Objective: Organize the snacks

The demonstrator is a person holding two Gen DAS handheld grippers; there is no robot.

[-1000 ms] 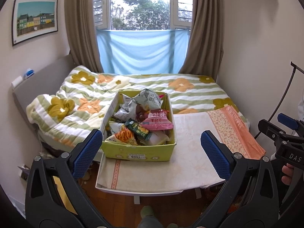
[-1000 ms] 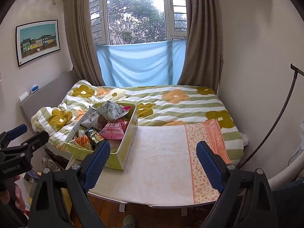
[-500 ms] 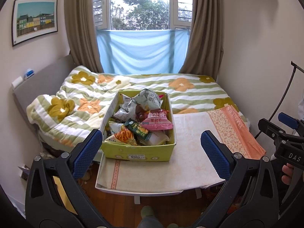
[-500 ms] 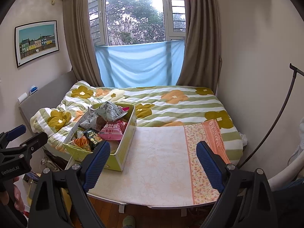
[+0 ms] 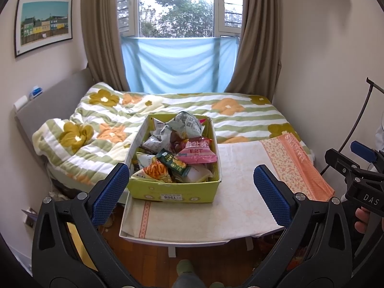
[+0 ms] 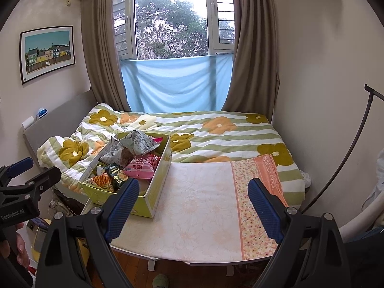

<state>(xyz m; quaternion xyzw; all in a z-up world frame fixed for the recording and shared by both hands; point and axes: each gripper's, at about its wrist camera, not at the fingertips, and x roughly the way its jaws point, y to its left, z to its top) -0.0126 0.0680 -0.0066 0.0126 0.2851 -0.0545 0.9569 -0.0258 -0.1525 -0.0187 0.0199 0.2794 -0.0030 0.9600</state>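
A yellow-green cardboard box (image 5: 175, 190) (image 6: 159, 192) full of snack bags stands on the left part of a small cloth-covered table (image 5: 235, 211) (image 6: 199, 206). On top lie a pink packet (image 5: 196, 152) (image 6: 141, 165), a grey crumpled bag (image 5: 188, 123) (image 6: 139, 141), a dark green packet (image 5: 171, 162) and an orange triangular bag (image 5: 157, 170). My left gripper (image 5: 190, 195) hangs open before the table's near edge, in front of the box. My right gripper (image 6: 193, 206) is open too, over the table's bare right part, holding nothing.
Behind the table lies a bed with a flowered striped quilt (image 5: 108, 129). A grey headboard (image 5: 52, 103) is at the left, a curtained window (image 5: 177, 36) behind, a wall and a black curved stand (image 6: 345, 163) at the right. Wooden floor (image 5: 148, 261) shows below.
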